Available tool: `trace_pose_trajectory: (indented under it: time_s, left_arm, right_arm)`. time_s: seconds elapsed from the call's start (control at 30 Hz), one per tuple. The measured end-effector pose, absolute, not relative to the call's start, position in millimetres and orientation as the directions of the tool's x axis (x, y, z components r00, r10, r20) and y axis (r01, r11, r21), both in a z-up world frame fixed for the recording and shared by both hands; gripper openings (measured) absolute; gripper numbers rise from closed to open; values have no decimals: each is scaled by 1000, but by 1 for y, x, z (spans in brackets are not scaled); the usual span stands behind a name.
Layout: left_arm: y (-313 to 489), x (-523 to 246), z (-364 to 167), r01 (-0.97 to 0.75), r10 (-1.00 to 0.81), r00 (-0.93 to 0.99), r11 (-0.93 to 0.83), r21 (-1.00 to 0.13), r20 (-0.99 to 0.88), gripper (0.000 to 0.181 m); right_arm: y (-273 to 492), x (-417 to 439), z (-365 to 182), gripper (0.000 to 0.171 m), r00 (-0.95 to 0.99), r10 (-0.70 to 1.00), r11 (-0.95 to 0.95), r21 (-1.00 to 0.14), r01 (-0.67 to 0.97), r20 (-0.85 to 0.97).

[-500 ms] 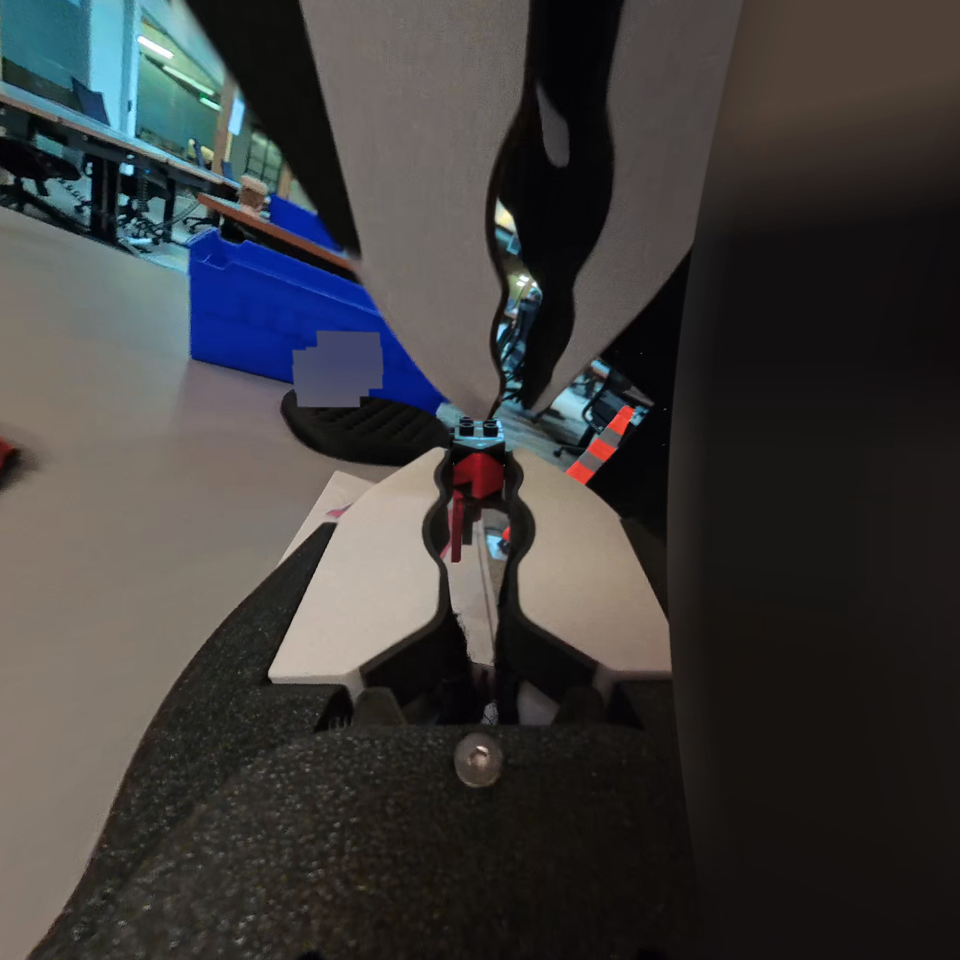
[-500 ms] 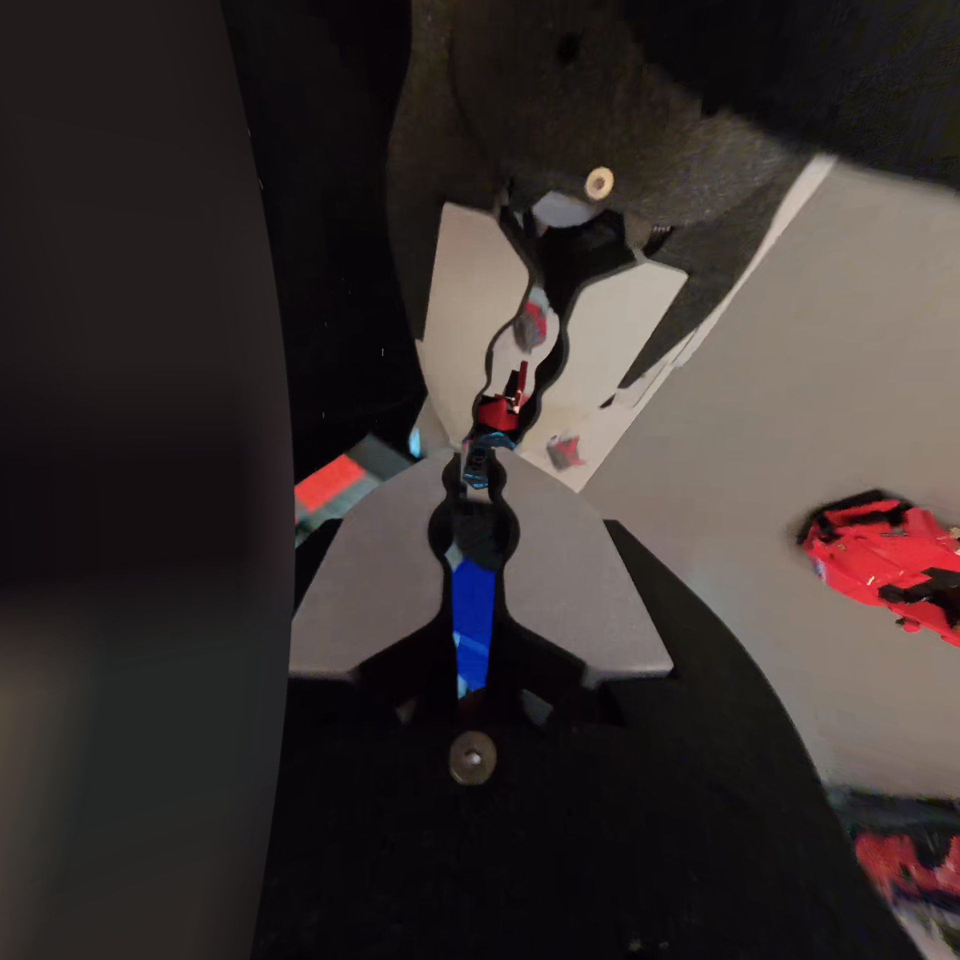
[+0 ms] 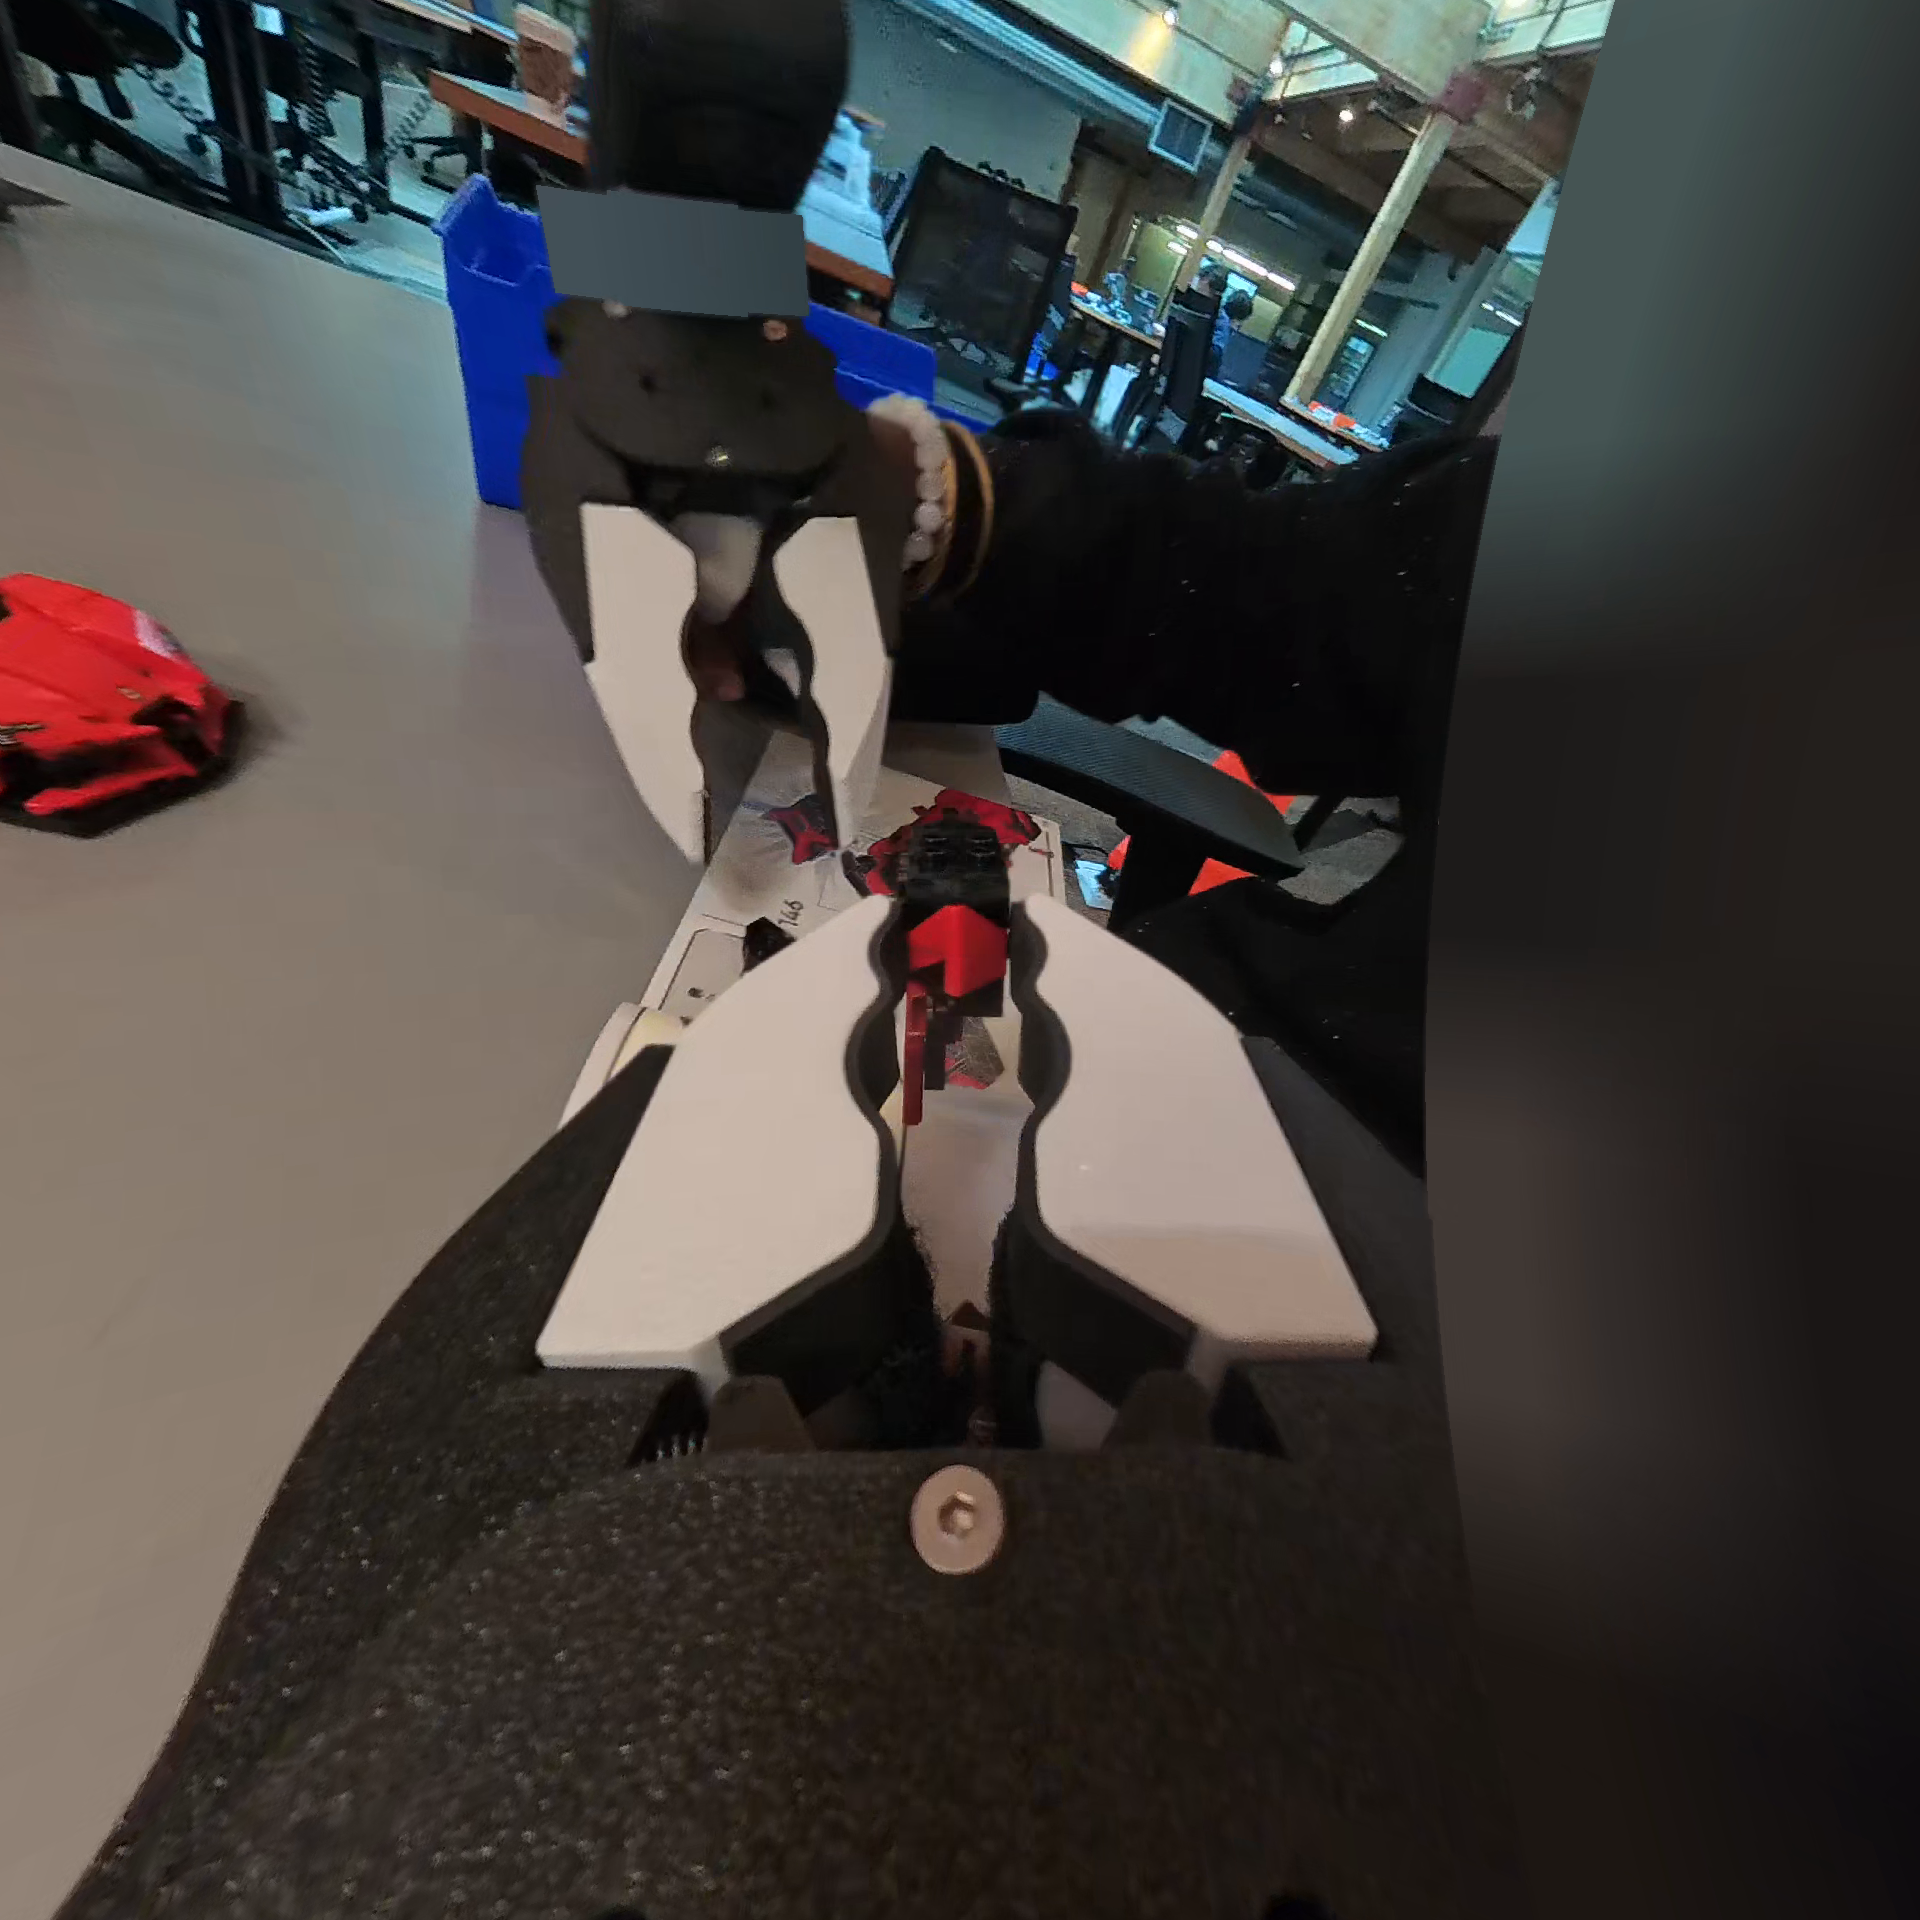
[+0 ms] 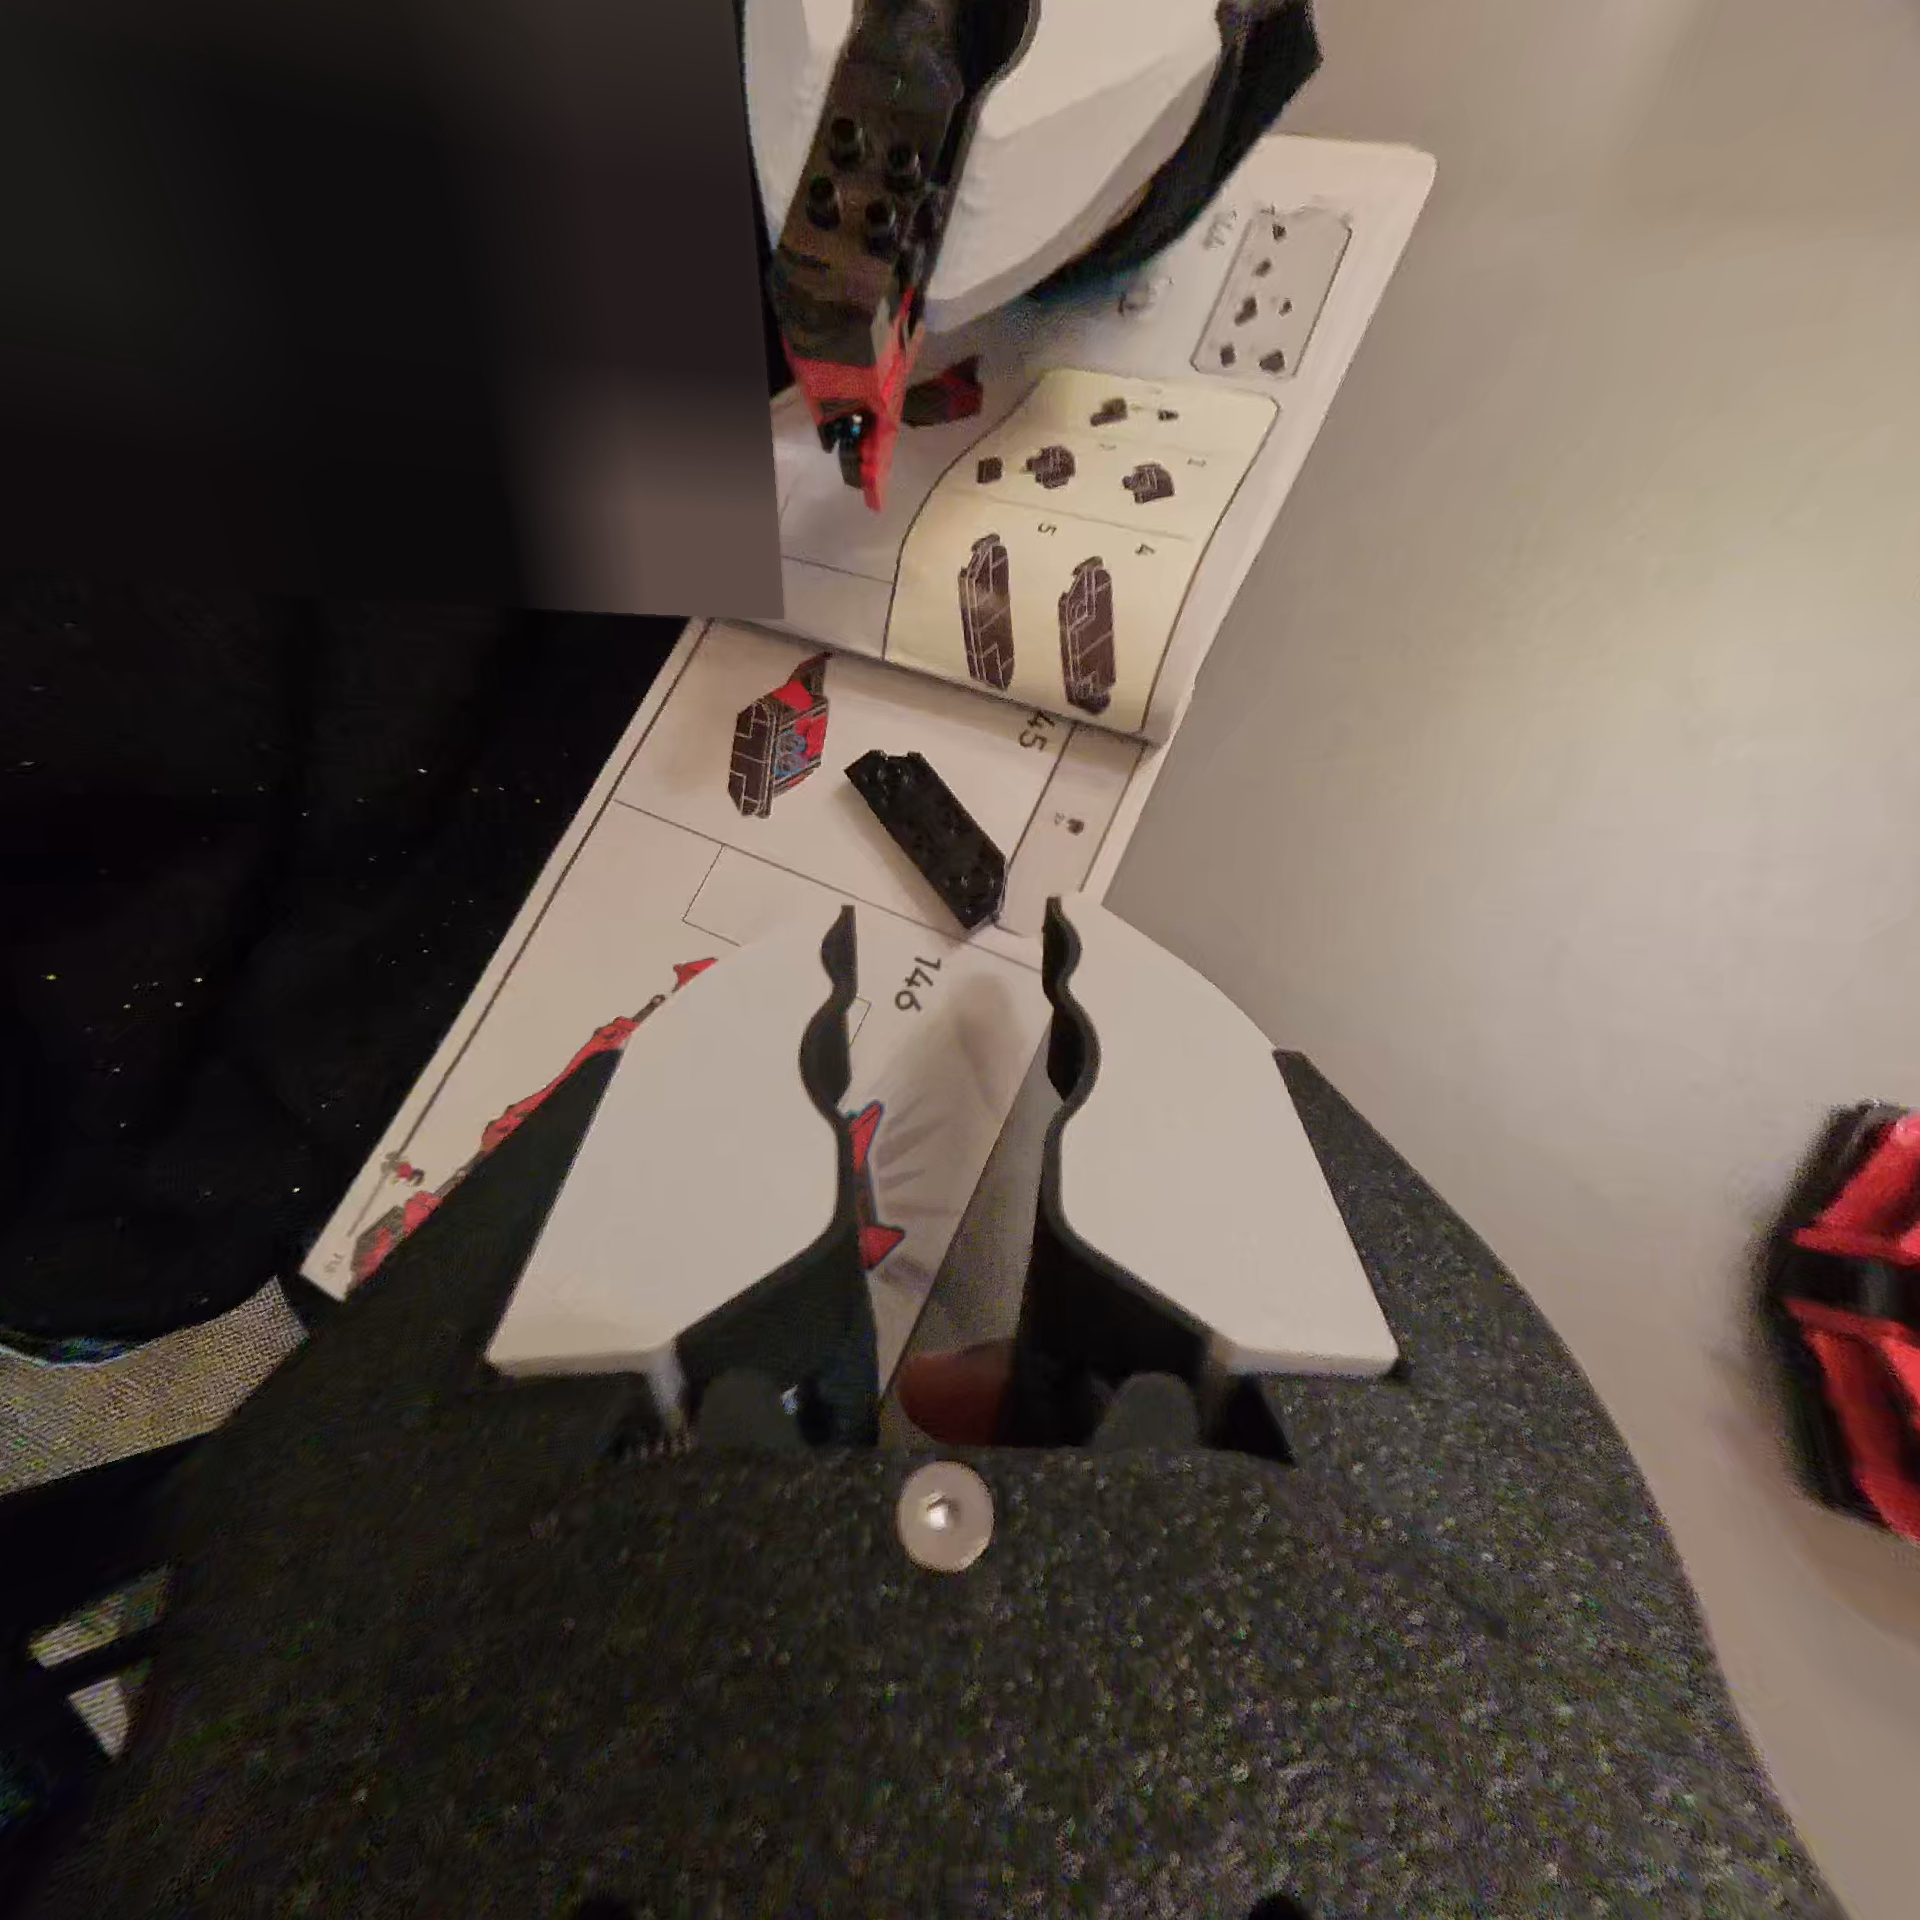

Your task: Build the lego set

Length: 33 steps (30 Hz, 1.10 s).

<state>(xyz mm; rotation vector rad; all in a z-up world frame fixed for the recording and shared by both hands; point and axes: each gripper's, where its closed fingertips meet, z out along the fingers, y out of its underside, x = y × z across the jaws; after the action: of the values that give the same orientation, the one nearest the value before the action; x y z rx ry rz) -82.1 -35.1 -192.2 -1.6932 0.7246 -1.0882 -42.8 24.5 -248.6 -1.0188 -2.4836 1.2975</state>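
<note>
The right gripper (image 4: 951, 925) hangs empty, jaws apart, just short of the black brick (image 4: 928, 837) on the booklet (image 4: 1174, 665); straddle its narrow sides squarely. Beyond, the left gripper (image 3: 954, 914) pinches the red-black assembly (image 3: 956, 925). Only the right view shows the brick; only the left shows the blue bin (image 3: 488, 343).

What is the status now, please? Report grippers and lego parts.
Left gripper shut on black-red assembly. Right gripper open, empty, above instruction booklet. Loose black piece just ahead. Nothing blocking.
</note>
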Motion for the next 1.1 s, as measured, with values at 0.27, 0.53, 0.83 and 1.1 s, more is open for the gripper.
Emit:
trace_pose_trajectory:
  time_s: [0.27,0.53,0.83,1.1]
  left_arm:
    - [-35,-79,-186,80,-847,347,-401,-912,403,19]
    - [-29,-84,-170,277,-785,310,-466,-841,537,18]
    - [-50,-63,-100,502,-849,-86,-489,-713,521,18]
    - [-77,-45,-68,381,-891,-243,-451,-807,384,18]
  right_arm:
    - [13,-54,-271,26,-819,568,512,-745,427,-79]
    - [24,-59,-232,17,-724,633,648,-699,303,273]
    - [-13,-60,-54,16,67,-329,941,321,104,942]
    - [-65,-52,-37,16,206,-649,759,643,105,732]
